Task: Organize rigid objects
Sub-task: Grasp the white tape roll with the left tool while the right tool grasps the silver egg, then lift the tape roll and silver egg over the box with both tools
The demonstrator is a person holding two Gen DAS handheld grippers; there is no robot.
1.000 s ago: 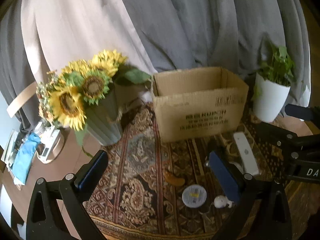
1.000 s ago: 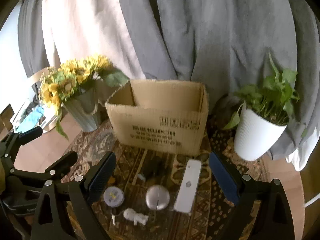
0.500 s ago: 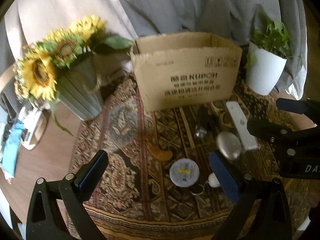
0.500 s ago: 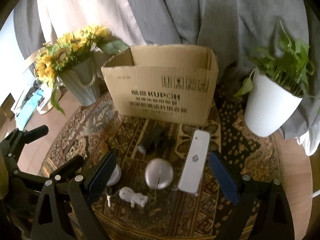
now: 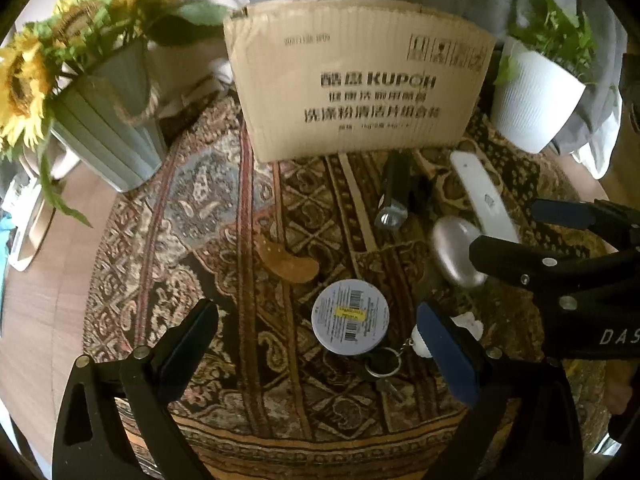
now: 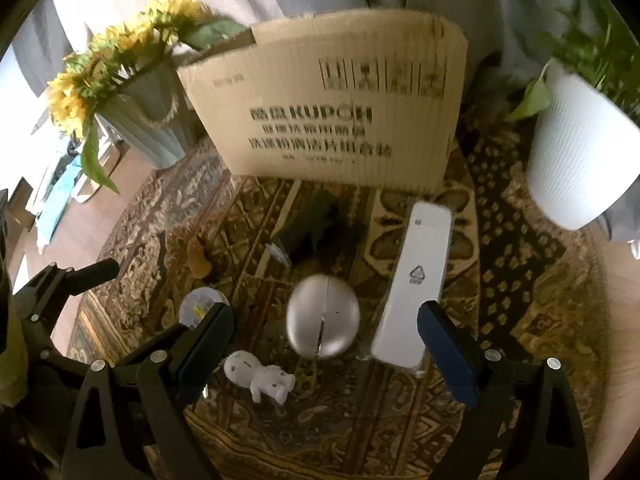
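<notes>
- Left gripper [image 5: 318, 330]: jaws spread wide, holding nothing. It hangs over the round tin [image 5: 350, 317], which lies flat on the patterned cloth [image 5: 192, 240] between the fingers.
- Right gripper [image 6: 326, 334]: jaws spread wide, holding nothing. The silver oval case [image 6: 322, 315] lies between the fingers.
- Left view only: the full printed face of the tin, a key ring [image 5: 383, 361] touching its lower edge, and the whole brown curved piece [image 5: 286, 261] just beyond the tin.
- Right view only: the white figurine [image 6: 260, 375] in full, near the silver oval case; the left view shows only a bit of it behind a finger.
- The white bar [image 6: 414, 286] lies just right of the case, pointing toward the cardboard box [image 6: 332, 108].
- A dark cylinder [image 5: 394, 190] lies in front of the box.
- The box stands upright at the back of the cloth, between the sunflower vase [image 5: 108, 120] and the white plant pot [image 5: 534, 98].
</notes>
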